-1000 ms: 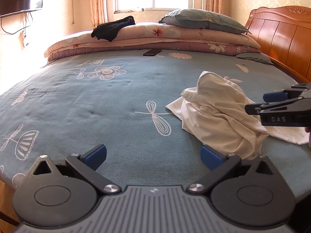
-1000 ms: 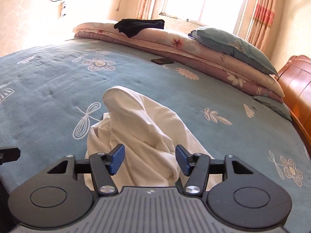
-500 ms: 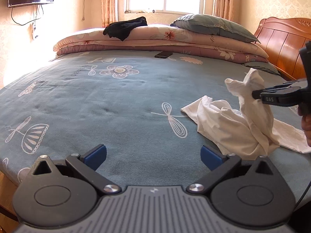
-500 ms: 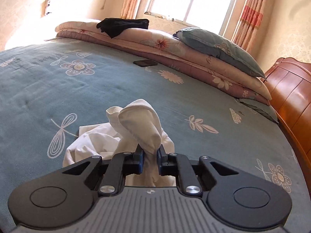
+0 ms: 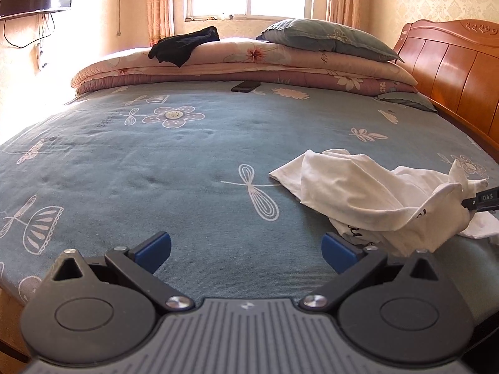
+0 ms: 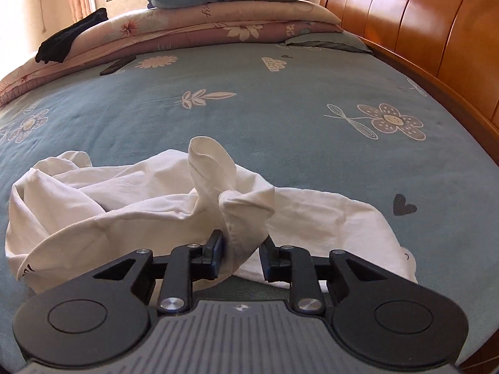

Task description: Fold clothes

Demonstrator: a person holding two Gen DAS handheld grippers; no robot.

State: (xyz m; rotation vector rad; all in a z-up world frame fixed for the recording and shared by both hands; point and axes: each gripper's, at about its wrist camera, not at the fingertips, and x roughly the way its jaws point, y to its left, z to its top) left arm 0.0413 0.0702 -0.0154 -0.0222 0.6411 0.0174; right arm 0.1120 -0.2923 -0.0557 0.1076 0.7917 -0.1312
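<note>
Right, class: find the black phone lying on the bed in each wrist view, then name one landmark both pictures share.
Left wrist view: the black phone lies upper centre, just before the folded quilts.
Right wrist view: it lies upper left, at the quilts' edge.
Shared landmark: the dark garment on the quilts.

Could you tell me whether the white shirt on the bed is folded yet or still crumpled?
Still crumpled. The white shirt lies in a loose, wrinkled heap on the bed, one bunched part standing up between the right gripper fingers.
</note>
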